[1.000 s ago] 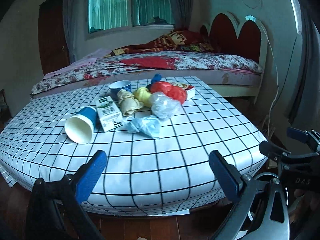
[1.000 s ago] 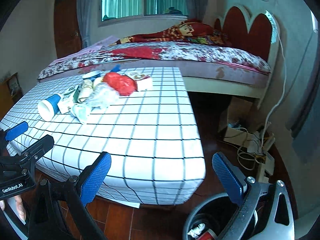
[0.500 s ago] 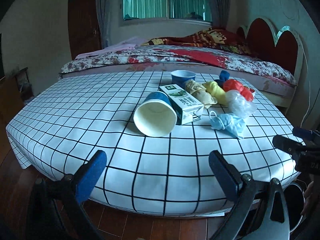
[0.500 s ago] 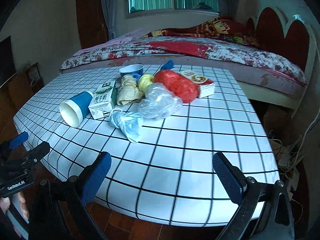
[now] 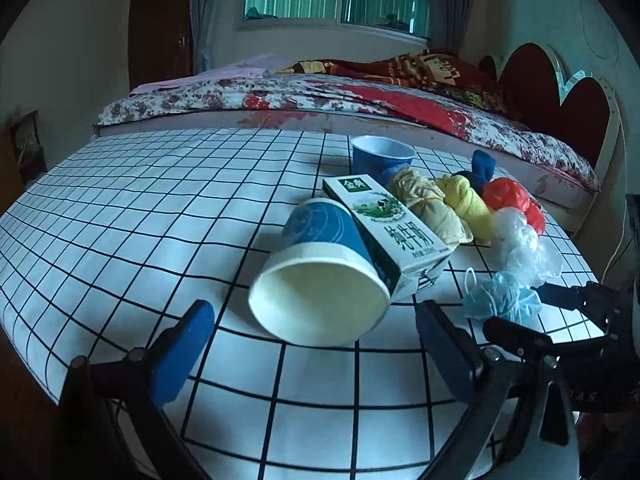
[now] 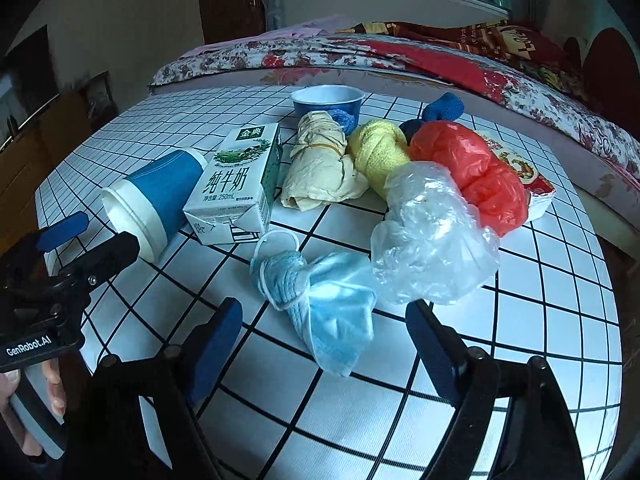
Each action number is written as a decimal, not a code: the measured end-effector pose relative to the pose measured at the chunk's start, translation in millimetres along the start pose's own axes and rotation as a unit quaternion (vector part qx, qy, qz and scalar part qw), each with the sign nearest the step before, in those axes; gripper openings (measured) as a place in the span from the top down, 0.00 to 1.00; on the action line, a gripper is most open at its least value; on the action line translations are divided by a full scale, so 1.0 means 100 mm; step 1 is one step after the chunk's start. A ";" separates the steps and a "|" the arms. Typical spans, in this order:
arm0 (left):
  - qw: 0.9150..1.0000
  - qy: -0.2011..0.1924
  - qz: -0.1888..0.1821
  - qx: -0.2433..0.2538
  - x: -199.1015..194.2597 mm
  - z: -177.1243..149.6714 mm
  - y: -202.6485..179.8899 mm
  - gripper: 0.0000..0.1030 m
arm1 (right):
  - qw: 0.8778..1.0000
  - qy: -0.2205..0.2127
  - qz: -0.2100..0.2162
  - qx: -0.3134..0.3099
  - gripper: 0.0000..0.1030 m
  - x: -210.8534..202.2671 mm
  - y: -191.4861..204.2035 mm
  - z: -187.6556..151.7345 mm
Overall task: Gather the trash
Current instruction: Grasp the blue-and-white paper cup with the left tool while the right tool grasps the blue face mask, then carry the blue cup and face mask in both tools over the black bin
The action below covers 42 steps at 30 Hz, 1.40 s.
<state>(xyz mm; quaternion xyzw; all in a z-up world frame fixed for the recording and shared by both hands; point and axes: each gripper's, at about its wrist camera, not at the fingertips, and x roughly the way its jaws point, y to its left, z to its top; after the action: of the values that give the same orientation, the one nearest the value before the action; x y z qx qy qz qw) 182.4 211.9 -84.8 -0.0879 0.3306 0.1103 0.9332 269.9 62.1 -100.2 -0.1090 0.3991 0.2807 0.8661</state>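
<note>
Progress: I've binned nothing; trash lies on tabletop (image 6: pixel 520 340) | right tool (image 6: pixel 324 336) closing, empty, mask (image 6: pixel 320 292) at 12 | left tool (image 5: pixel 312 344) apart, cup (image 5: pixel 320 280) at 12

The milk carton (image 6: pixel 236 184), ahead and left of the right claw (image 6: pixel 324 344), reads "金典" on a green patch, then "纯牛奶" in large green characters and "250mL" below them. The left claw's (image 6: pixel 68 236) body, at that view's left edge, bears a white label "GenRobot.AI". The boxed pack (image 6: pixel 520 176) ahead right carries print too blurred to read.
</note>
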 end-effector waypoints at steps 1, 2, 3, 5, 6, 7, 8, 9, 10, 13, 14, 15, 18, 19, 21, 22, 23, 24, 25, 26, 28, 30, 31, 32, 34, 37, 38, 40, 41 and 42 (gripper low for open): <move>1.000 0.005 -0.003 0.000 0.05 0.02 0.00 0.07 | 1.000 0.003 0.004 0.002 0.23 0.04 -0.02 0.02; 1.000 0.011 -0.005 0.000 0.10 0.03 0.00 0.09 | 1.000 0.006 0.006 0.003 0.25 0.07 -0.03 0.05; 1.000 0.015 -0.006 0.000 0.14 0.04 0.01 0.11 | 1.000 0.009 0.007 0.002 0.27 0.10 -0.04 0.06; 1.000 0.024 -0.010 -0.004 0.20 0.05 0.04 0.16 | 1.000 0.010 0.008 -0.003 0.34 0.13 -0.03 0.09; 0.999 0.027 -0.017 -0.007 0.23 0.06 0.06 0.24 | 1.000 0.008 0.013 -0.005 0.36 0.13 -0.01 0.09; 0.999 0.031 -0.023 -0.009 0.24 0.05 0.07 0.29 | 1.000 0.009 0.014 -0.007 0.39 0.13 -0.01 0.09; 0.999 0.032 -0.030 -0.009 0.24 0.05 0.08 0.31 | 1.000 0.007 0.012 -0.010 0.43 0.12 0.01 0.08; 0.999 0.027 -0.034 -0.009 0.22 0.05 0.09 0.36 | 1.000 0.006 0.015 -0.012 0.44 0.12 0.01 0.08; 0.999 0.023 -0.038 -0.007 0.19 0.04 0.09 0.40 | 1.000 0.004 0.018 -0.015 0.47 0.11 0.03 0.07; 0.999 0.015 -0.045 -0.004 0.09 0.03 0.07 0.51 | 0.999 -0.004 0.031 -0.020 0.55 0.06 0.06 0.05; 0.999 0.010 -0.044 0.000 0.05 0.02 0.06 0.53 | 0.999 -0.006 0.037 -0.021 0.57 0.04 0.06 0.04; 0.999 0.004 -0.043 0.002 0.00 -0.01 0.05 0.53 | 0.999 -0.010 0.039 -0.024 0.57 0.01 0.08 0.03; 0.999 -0.013 -0.044 -0.009 -0.18 -0.08 0.06 0.54 | 0.998 -0.031 0.041 -0.030 0.58 -0.15 0.11 -0.01; 0.999 -0.018 -0.042 -0.009 -0.22 -0.09 0.06 0.54 | 0.998 -0.040 0.038 -0.030 0.58 -0.22 0.10 -0.03; 0.999 -0.028 -0.043 -0.008 -0.34 -0.13 0.03 0.54 | 0.997 -0.057 0.034 -0.027 0.58 -0.36 0.06 -0.08; 0.999 -0.033 -0.043 -0.005 -0.39 -0.14 0.01 0.54 | 0.997 -0.065 0.030 -0.024 0.58 -0.44 0.04 -0.11; 0.998 -0.038 -0.042 -0.001 -0.45 -0.15 -0.03 0.54 | 0.997 -0.071 0.024 -0.021 0.58 -0.51 0.01 -0.14; 0.998 -0.043 -0.044 0.003 -0.51 -0.17 -0.07 0.54 | 0.997 -0.078 0.020 -0.017 0.58 -0.58 -0.03 -0.18; 0.998 -0.046 -0.046 0.005 -0.55 -0.17 -0.11 0.54 | 0.996 -0.084 0.014 -0.011 0.58 -0.65 -0.07 -0.22; 0.998 -0.050 -0.048 0.008 -0.59 -0.18 -0.15 0.54 | 0.996 -0.088 0.007 -0.008 0.58 -0.71 -0.11 -0.25; 0.997 -0.058 -0.050 0.015 -0.67 -0.19 -0.24 0.54 | 0.996 -0.094 -0.003 0.000 0.58 -0.82 -0.19 -0.32; 0.996 -0.062 -0.057 0.023 -0.73 -0.21 -0.33 0.54 | 0.995 -0.097 -0.013 0.009 0.58 -0.92 -0.28 -0.39; 0.996 -0.063 -0.060 0.026 -0.76 -0.23 -0.37 0.54 | 0.995 -0.096 -0.015 0.014 0.58 -0.96 -0.32 -0.43; 0.996 -0.065 -0.063 0.028 -0.79 -0.24 -0.42 0.54 | 0.995 -0.096 -0.019 0.017 0.58 -1.00 -0.36 -0.48; 0.995 -0.065 -0.071 0.032 -0.84 -0.26 -0.50 0.54 | 0.995 -0.096 -0.027 0.024 0.58 -1.08 -0.44 -0.56; 0.994 -0.066 -0.082 0.039 -0.92 -0.31 -0.63 0.54 | 0.994 -0.097 -0.038 0.034 0.58 -1.21 -0.55 -0.69; 0.993 -0.066 -0.087 0.042 -0.94 -0.33 -0.68 0.54 | 0.994 -0.097 -0.041 0.039 0.58 -1.26 -0.60 -0.74; 0.992 -0.066 -0.095 0.051 -0.98 -0.37 -0.77 0.54 | 0.993 -0.098 -0.052 0.044 0.58 -1.34 -0.68 -0.83; 0.991 -0.065 -0.099 0.057 -0.99 -0.38 -0.83 0.54 | 0.992 -0.098 -0.057 0.047 0.58 -1.38 -0.73 -0.88; 0.991 -0.066 -0.102 0.063 -1.01 -0.40 -0.89 0.54 | 0.992 -0.099 -0.062 0.050 0.58 -1.43 -0.77 -0.93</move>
<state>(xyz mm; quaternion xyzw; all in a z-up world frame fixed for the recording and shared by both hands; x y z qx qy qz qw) 105.1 102.1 -43.3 -0.0549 0.2640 -0.0010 0.9629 181.1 -96.6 -56.6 -0.0624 0.3175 0.2155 0.9213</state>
